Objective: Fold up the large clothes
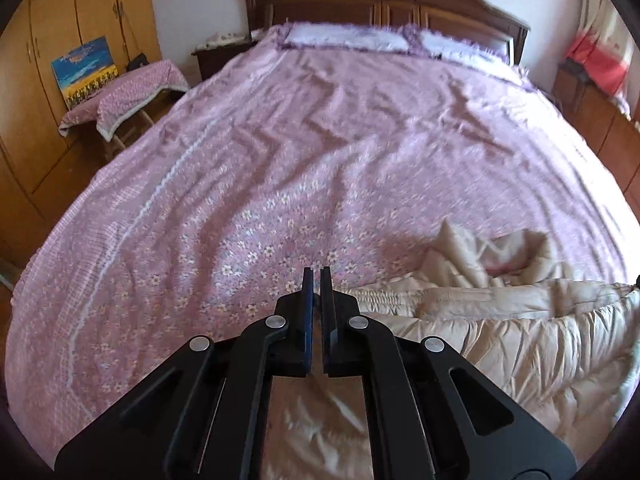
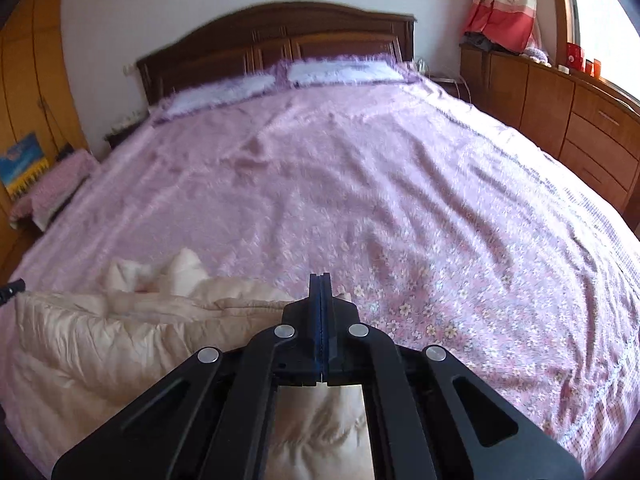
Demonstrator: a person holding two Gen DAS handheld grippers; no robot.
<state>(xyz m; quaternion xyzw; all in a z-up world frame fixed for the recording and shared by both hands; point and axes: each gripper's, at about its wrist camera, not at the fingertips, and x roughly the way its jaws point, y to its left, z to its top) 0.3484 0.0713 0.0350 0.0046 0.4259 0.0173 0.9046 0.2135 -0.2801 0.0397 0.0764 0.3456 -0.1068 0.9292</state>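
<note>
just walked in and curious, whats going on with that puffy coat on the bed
A person is working with a handheld gripper in each hand over a bed with a pink floral bedspread. A beige quilted down coat lies rumpled near the foot of the bed, not yet folded. The left gripper and the right gripper are both shut. Coat fabric shows beneath each one, but whether either has pinched an edge of it cannot be told. The left sits at the coat's left side, the right at its right.
</note>
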